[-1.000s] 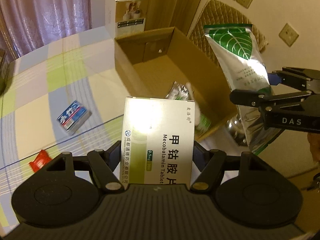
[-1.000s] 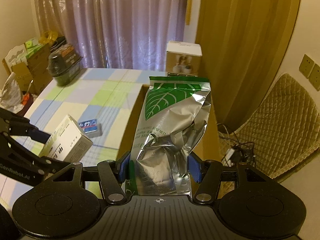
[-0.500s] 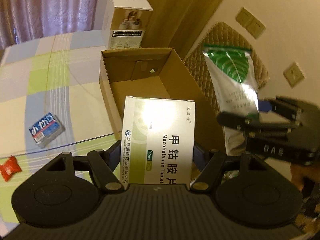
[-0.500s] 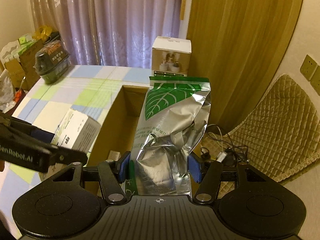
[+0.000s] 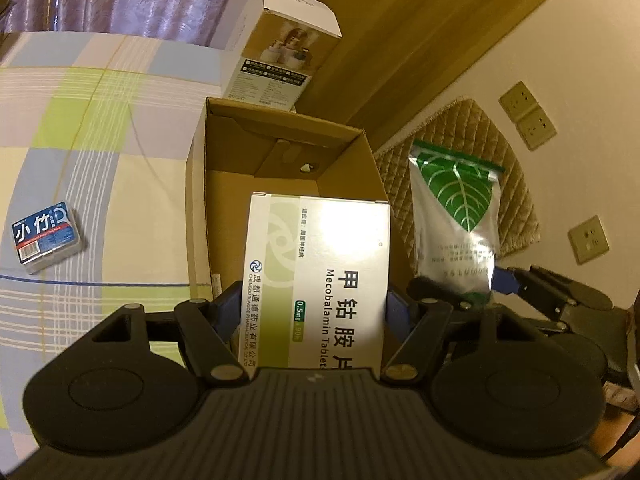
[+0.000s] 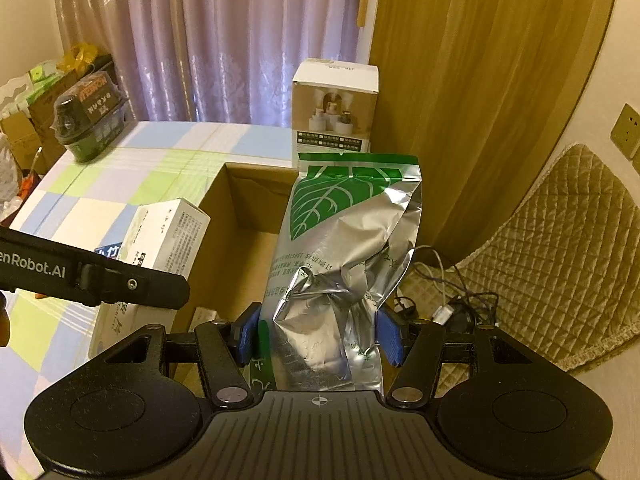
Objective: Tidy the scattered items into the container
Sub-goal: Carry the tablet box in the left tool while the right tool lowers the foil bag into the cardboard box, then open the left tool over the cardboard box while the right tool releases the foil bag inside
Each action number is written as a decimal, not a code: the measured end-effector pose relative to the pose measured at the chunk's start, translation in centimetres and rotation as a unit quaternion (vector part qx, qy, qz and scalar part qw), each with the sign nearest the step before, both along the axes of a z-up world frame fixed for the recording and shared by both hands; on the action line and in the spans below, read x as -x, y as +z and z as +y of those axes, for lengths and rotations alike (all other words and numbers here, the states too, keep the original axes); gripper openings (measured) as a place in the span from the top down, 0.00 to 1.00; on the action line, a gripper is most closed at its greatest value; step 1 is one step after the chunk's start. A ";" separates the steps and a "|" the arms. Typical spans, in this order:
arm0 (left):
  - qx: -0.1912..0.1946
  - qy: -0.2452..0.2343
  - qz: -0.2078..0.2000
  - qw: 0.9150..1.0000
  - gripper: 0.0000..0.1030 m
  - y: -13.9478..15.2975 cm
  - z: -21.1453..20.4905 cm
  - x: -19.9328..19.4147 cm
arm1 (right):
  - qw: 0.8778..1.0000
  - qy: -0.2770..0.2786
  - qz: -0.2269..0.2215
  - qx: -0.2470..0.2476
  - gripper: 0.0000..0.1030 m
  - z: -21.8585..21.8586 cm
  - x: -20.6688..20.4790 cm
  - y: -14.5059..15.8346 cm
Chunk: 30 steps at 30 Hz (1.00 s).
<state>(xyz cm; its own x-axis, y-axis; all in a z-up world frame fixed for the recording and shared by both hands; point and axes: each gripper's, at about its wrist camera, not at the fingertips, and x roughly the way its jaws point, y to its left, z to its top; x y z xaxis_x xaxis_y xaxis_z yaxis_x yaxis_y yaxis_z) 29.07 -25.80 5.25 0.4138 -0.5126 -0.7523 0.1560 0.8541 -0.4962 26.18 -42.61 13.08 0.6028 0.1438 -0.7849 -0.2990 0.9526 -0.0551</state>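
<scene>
My left gripper [image 5: 314,308] is shut on a white and green medicine box [image 5: 320,264] and holds it over the near end of the open cardboard box [image 5: 196,200]. My right gripper [image 6: 318,338] is shut on a silver foil bag with a green leaf [image 6: 340,248], upright, just right of the cardboard box [image 6: 216,220]. The bag [image 5: 456,224] and the medicine box [image 6: 160,240] each show in the other wrist view. A small blue packet [image 5: 46,236] lies on the checked cloth left of the box.
A tall white product box [image 5: 280,60] stands behind the cardboard box. A dark container [image 6: 90,120] sits at the table's far left corner. A quilted cushion [image 6: 560,260] and cables [image 6: 448,304] lie on the right, by the wall.
Both grippers have moved over toward the cardboard box, still holding their items. The medicine box has come over the box's near end and the bag is closer to its right wall.
</scene>
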 end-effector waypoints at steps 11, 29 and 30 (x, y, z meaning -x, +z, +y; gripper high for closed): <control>0.031 0.027 -0.009 0.999 0.18 -0.8 0.7 -1.4 | 1.000 -0.004 0.005 0.003 0.40 -0.5 -1.0 -0.9; -0.009 0.039 -0.013 0.999 0.18 -1.4 4.1 -0.9 | 1.000 0.013 0.007 0.004 0.40 1.5 -2.2 -1.3; -0.010 0.038 -0.013 0.999 0.18 -1.4 4.1 -0.9 | 1.000 0.014 0.007 0.004 0.40 1.6 -2.3 -1.3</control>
<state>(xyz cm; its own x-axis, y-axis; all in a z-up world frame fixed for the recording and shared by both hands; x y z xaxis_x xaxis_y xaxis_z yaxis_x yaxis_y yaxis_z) 29.96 -21.68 3.85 0.4714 -0.4638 -0.7501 0.1025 0.8736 -0.4758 28.50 -41.02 11.78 0.5875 0.1542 -0.7944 -0.3263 0.9435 -0.0581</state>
